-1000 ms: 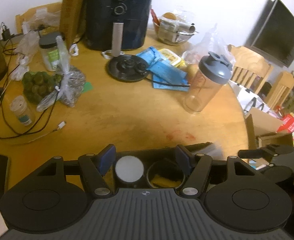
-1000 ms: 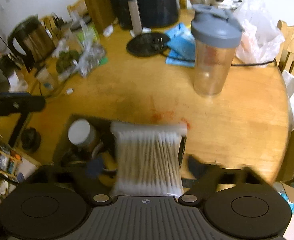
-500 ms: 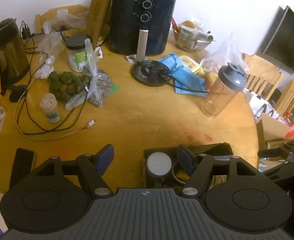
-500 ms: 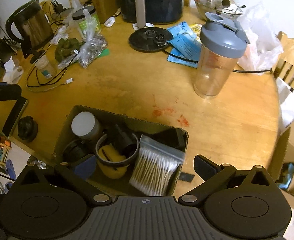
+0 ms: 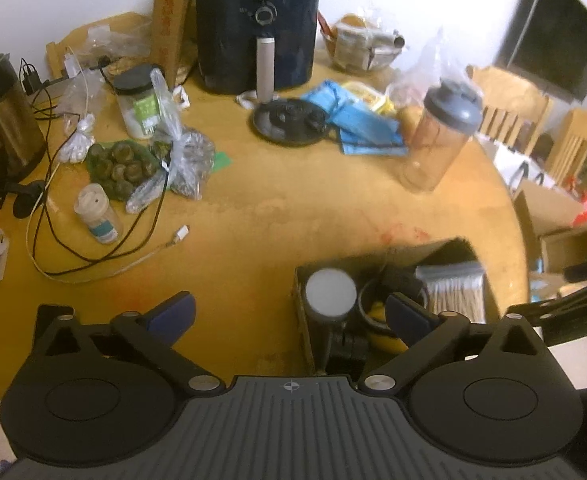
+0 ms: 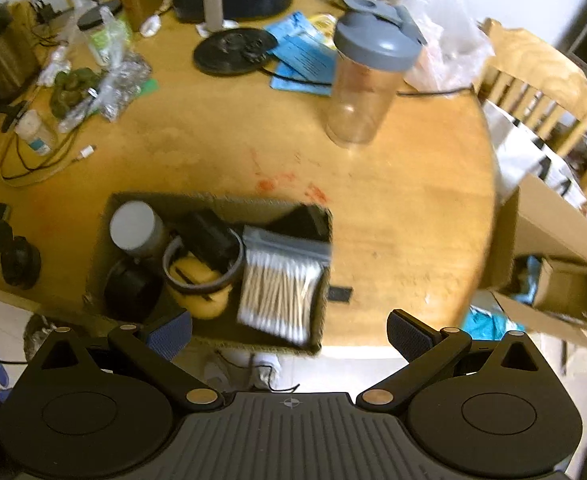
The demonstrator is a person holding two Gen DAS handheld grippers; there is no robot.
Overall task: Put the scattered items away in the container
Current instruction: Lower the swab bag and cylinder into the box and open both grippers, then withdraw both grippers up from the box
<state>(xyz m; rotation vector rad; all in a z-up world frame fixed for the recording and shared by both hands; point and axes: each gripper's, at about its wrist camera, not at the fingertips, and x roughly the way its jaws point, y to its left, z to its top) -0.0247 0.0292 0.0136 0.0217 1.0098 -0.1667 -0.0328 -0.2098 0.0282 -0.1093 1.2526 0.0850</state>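
A cardboard box (image 6: 213,202) stands near the table's front edge. Inside it lie a bag of cotton swabs (image 6: 279,280), a white-lidded jar (image 6: 131,226), a yellow item ringed by a dark band (image 6: 197,280) and a black round thing (image 6: 131,288). My right gripper (image 6: 290,332) hangs open above the box's near wall, holding nothing. My left gripper (image 5: 291,314) hovers over the left wall of the box (image 5: 303,304), its jaws opening wide. The pads touch nothing; the jar (image 5: 330,291) and the swab bag (image 5: 459,294) sit below.
Farther back on the round wooden table stand a shaker bottle (image 5: 441,136), an air fryer (image 5: 257,24), a black disc (image 5: 289,120) and blue packets (image 5: 365,128). At the left are bagged produce (image 5: 121,164), a small bottle (image 5: 95,214), cables (image 5: 93,248) and a kettle (image 5: 1,120). Chairs (image 6: 533,80) and floor boxes (image 6: 553,240) flank the right edge.
The right gripper let go of the swab bag, which now lies in the box, and drew back upward. The left gripper slid left off the box and its jaws spread wider.
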